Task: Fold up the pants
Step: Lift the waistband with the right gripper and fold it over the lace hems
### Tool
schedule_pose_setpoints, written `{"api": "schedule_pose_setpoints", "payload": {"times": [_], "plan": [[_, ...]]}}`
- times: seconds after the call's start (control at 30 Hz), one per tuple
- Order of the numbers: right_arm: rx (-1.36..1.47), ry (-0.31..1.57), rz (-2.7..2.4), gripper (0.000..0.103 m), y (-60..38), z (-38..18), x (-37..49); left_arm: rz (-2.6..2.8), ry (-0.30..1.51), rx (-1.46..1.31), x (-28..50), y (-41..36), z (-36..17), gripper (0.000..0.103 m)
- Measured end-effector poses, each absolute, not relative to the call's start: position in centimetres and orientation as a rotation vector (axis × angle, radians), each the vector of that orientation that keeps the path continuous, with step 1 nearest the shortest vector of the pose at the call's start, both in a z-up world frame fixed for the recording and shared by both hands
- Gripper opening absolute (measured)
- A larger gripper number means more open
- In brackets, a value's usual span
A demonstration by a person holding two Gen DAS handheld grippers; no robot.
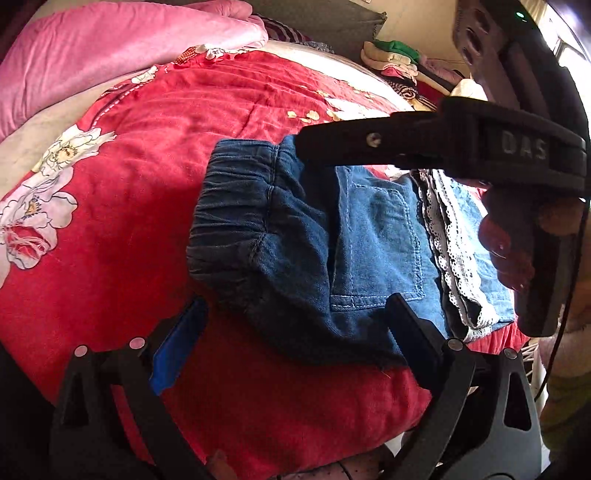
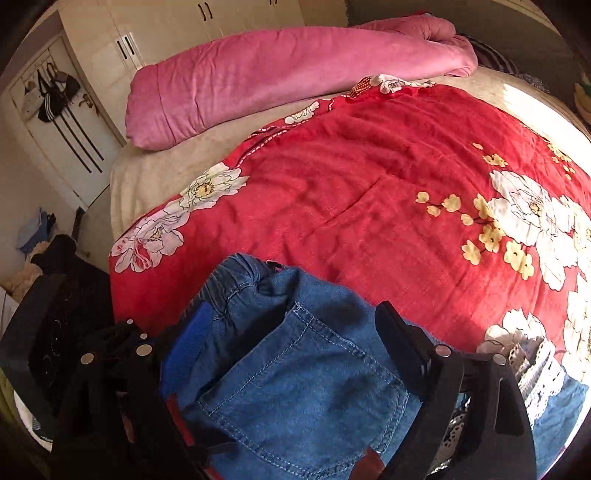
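Blue denim pants [image 1: 295, 236] lie folded in a compact bundle on a red floral quilt [image 1: 129, 221], elastic waistband to the left, back pocket up, white lace trim [image 1: 454, 258] at the right. My left gripper [image 1: 295, 336] is open and wide at the bundle's near edge: its blue-padded finger stands on the quilt, its other finger at the pocket's corner. A finger [image 1: 332, 144] of the right gripper, held by a hand [image 1: 506, 243], reaches over the far edge. In the right wrist view my right gripper [image 2: 295, 332] is open, straddling the pants [image 2: 295, 387] above the pocket.
A rolled pink blanket [image 2: 295, 81] lies along the far side of the bed on a beige sheet [image 2: 155, 177]. Folded clothes [image 1: 395, 59] are piled at the back right. A cream wardrobe [image 2: 155, 33] and a door hung with bags [image 2: 55, 96] stand to the left.
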State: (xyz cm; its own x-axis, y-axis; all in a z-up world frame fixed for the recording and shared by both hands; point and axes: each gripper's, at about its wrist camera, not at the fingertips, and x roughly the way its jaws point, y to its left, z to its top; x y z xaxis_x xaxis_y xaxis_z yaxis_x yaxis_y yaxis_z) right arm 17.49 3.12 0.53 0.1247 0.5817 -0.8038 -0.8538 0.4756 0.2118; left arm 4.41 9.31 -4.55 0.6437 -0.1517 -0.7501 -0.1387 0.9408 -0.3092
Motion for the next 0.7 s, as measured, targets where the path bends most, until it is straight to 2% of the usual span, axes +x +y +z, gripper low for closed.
{"api": "schedule_pose_setpoints", "payload": {"times": [0.3,0.37,0.5,0.7], "plan": [[-0.305,1.070,1.163,0.087,5.6,-1.2,19.1,-0.007,0.865,-0.399,5.2,9.5,-5.4,0.090],[-0.329,1.083,1.190,0.080,6.4,-1.7,19.0,-0.008,0.858,-0.406,5.2,9.5,-5.4,0.090],[-0.381,1.088,1.234,0.045,7.7,-2.9,18.3,-0.010,0.847,-0.417,5.6,9.6,-5.6,0.091],[-0.218,1.063,1.286,0.032,4.7,-1.4,19.1,-0.011,0.823,-0.436,5.5,9.8,-5.5,0.091]]}}
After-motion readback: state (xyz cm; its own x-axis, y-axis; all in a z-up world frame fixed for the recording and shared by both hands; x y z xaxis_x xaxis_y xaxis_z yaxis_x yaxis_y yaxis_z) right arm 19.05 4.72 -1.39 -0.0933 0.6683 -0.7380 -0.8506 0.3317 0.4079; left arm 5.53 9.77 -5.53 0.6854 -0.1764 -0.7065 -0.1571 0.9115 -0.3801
